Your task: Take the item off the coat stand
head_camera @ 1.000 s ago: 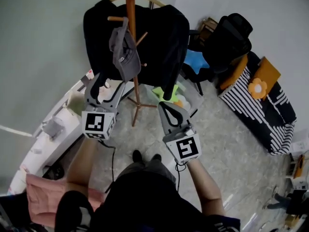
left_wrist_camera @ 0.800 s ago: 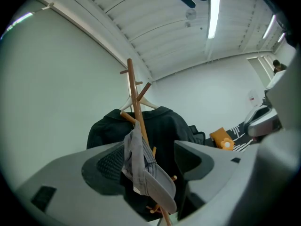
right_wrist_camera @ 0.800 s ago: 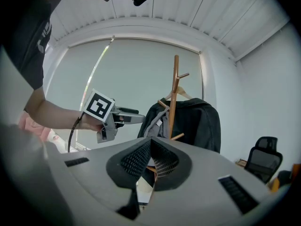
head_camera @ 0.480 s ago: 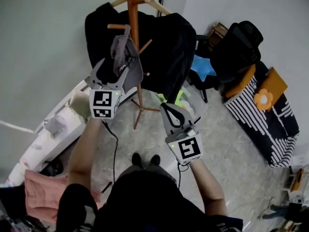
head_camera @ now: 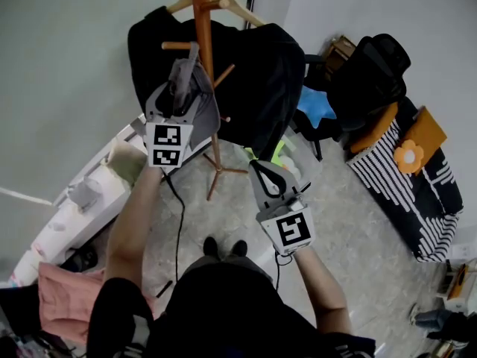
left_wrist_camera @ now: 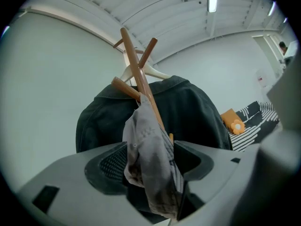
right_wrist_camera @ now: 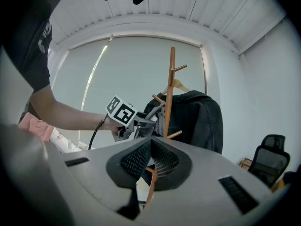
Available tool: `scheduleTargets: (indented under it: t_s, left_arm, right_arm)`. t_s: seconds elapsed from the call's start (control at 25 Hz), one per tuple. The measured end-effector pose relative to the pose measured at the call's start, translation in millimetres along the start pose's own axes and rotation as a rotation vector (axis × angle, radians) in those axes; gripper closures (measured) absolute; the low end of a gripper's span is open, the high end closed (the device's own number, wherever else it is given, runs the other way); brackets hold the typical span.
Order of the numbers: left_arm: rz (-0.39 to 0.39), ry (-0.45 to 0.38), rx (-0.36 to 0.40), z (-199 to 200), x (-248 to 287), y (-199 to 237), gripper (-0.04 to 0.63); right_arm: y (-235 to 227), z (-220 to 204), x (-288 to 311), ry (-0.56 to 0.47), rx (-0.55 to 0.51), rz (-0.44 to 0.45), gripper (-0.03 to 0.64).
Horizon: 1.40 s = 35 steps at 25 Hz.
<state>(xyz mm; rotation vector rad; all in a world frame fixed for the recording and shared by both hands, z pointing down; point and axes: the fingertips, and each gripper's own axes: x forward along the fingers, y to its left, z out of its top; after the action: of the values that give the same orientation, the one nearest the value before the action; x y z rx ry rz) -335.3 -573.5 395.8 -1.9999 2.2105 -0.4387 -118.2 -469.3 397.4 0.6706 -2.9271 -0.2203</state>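
- Cap: grey, hanging from a lower peg of the stand, against the pole. It has not been taken off.
- Your left hand-held gripper: raised to the cap, jaws apart, one on each side of it. In the left gripper view the cap hangs down through the gap of that gripper. Its cloth lies against the left pad, and a gap shows at the right pad. No clamp on the cap is evident.
- Your right hand-held gripper: held low and nearer your body, well apart from the stand. In its own view the gripper has its tips together with nothing between them.
- Stand, as seen from the right gripper view: a wooden pole with angled pegs. The left gripper's marker cube is just beside it.
- Jacket: black, on a wooden hanger at the top of the stand, spread behind the cap.
- Floor: pale stone pattern, with the stand's feet resting on it.
- Chair: black, to the right of the jacket.
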Motion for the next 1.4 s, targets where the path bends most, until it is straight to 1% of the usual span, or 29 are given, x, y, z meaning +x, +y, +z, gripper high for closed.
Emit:
scheduleTargets:
  t_s: [0.04, 0.12, 0.16, 0.28, 0.44, 0.48, 0.68, 0.88, 1.08, 1.24, 1.4]
  left_arm:
    - [0.0, 0.005, 0.005, -0.5, 0.9, -0.2, 0.277]
    - [0.007, 0.011, 0.017, -0.4, 1.6, 0.0, 0.365]
    - [0.012, 0.013, 0.023, -0.4, 2.2, 0.3, 0.396]
    - [0.02, 0.022, 0.037, -1.7, 8.3, 1.1, 0.432]
    - [0.039, 0.031, 0.053, -3.1, 11.6, 4.1, 0.53]
    - [0.043, 0.032, 0.057, -3.3, 11.7, 4.5, 0.542]
    - [0.046, 0.024, 0.047, -0.8, 7.2, 7.9, 0.565]
    - [0.073, -0.007, 0.038, 6.9, 3.7, 18.6, 0.566]
    - [0.091, -0.039, -0.004, 20.5, -10.3, 34.3, 0.568]
    - [0.118, -0.074, -0.027, 33.8, -18.8, 47.5, 0.568]
    - [0.151, -0.099, -0.049, 38.0, -32.7, 63.6, 0.568]
  right_arm:
    - [0.0, 0.0, -0.8, 0.0, 0.002, 0.0, 0.598]
    - [0.0, -0.5, -2.3, 0.001, 0.004, 0.0, 0.598]
    - [-0.3, -1.2, -2.4, 0.002, 0.004, 0.001, 0.598]
    - [-3.5, -4.2, 0.3, 0.007, 0.007, 0.003, 0.598]
    - [-5.5, -6.7, 2.3, 0.013, 0.013, 0.005, 0.598]
    - [-5.6, -7.3, 2.2, 0.014, 0.013, 0.006, 0.598]
    - [-2.9, -9.1, 1.8, 0.017, 0.017, 0.01, 0.598]
    - [-3.6, -9.7, 3.6, 0.012, 0.02, 0.016, 0.598]
    - [0.7, -9.4, 2.0, 0.013, 0.018, 0.018, 0.598]
    - [2.5, -9.5, 3.8, 0.016, 0.018, 0.023, 0.598]
    - [5.2, -9.4, 2.7, 0.014, 0.021, 0.025, 0.598]
